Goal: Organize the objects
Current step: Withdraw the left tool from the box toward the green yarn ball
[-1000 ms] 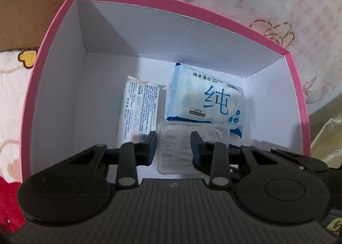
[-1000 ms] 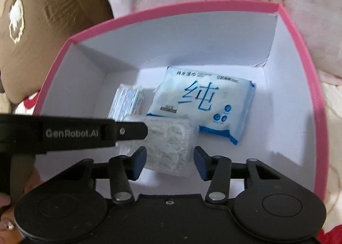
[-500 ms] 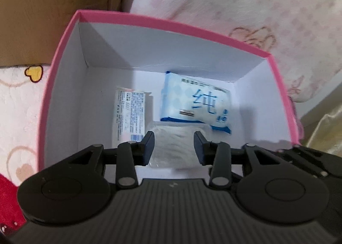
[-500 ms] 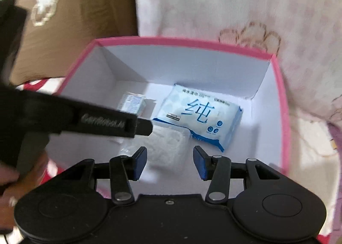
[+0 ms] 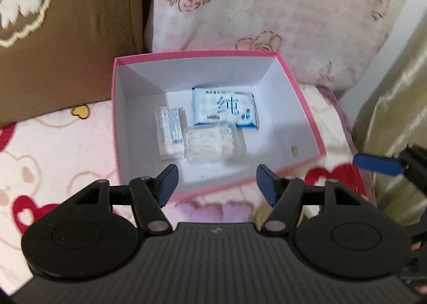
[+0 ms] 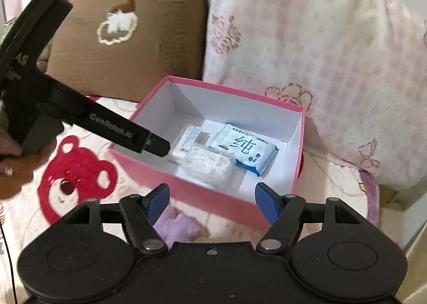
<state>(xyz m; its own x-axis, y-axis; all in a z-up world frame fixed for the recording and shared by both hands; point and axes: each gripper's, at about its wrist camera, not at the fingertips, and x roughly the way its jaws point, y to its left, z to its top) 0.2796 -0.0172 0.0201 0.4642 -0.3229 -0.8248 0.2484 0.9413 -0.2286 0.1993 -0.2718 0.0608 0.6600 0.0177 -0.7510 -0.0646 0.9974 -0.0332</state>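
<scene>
A pink box (image 5: 115,106) with white inside walls sits on a bed. On its floor lie a blue wet-wipes pack (image 5: 225,110), a small tissue pack (image 5: 169,130) and a clear bag of white pieces (image 5: 210,144). My left gripper (image 5: 216,184) hovers above the box's near rim, its jaws opening with nothing between them. In the right wrist view the same box (image 6: 186,184) holds the wipes pack (image 6: 244,145), tissue pack (image 6: 186,140) and clear bag (image 6: 208,164). My right gripper (image 6: 212,201) hangs over the near wall, jaws opening and empty.
A brown cushion (image 5: 66,37) and a pink floral pillow (image 5: 267,10) stand behind the box. A blanket with a red bear (image 6: 74,178) covers the bed. Gold fabric (image 5: 395,90) hangs at the right. A hand (image 6: 10,160) holds the left tool.
Both grippers have risen and drawn back out of the box, and their jaws have spread wider. The clear bag stays on the box floor beside the two packs.
</scene>
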